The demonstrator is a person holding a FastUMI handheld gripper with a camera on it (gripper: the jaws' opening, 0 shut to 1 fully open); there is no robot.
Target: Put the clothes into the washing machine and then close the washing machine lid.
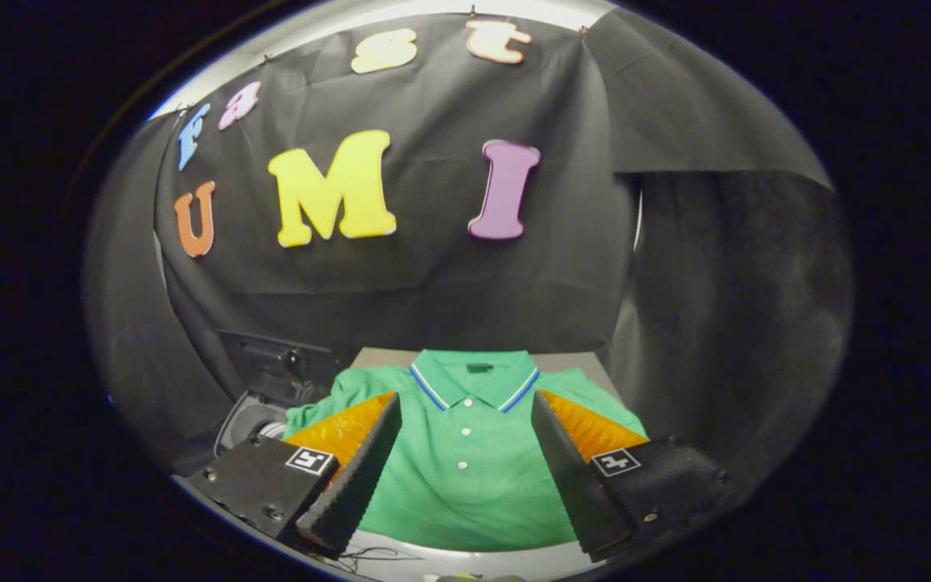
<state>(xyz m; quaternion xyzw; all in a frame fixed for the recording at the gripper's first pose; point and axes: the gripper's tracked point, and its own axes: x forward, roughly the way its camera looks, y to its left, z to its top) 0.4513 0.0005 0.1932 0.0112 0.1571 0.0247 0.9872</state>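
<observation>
The claw [465, 420] hangs released above the desk [562, 361], its two fingers [356, 477] spread wide apart and pressing on nothing. Between them, and running on just ahead of their tips, lies a green polo shirt [465, 485] spread flat on the desk with its front facing up. Its collar [473, 380], edged with a blue and white stripe, sits at the far end beyond the fingertips, and a short placket with three white buttons [466, 432] runs down from it, midway between the two fingers. One sleeve of the shirt reaches out past the left finger, its cloth rumpled there. Beyond that sleeve, off the desk's far left corner, stands a dark machine with a rounded pale-rimmed part [251, 420] beside it; this is likely the washing machine, though the view there is too dim and curved to tell whether its lid is up or down. Behind the desk hangs the booth's black cloth wall [433, 299]. At the desk's near edge, below the shirt's hem, a thin dark wire [372, 556] lies on the pale surface.
</observation>
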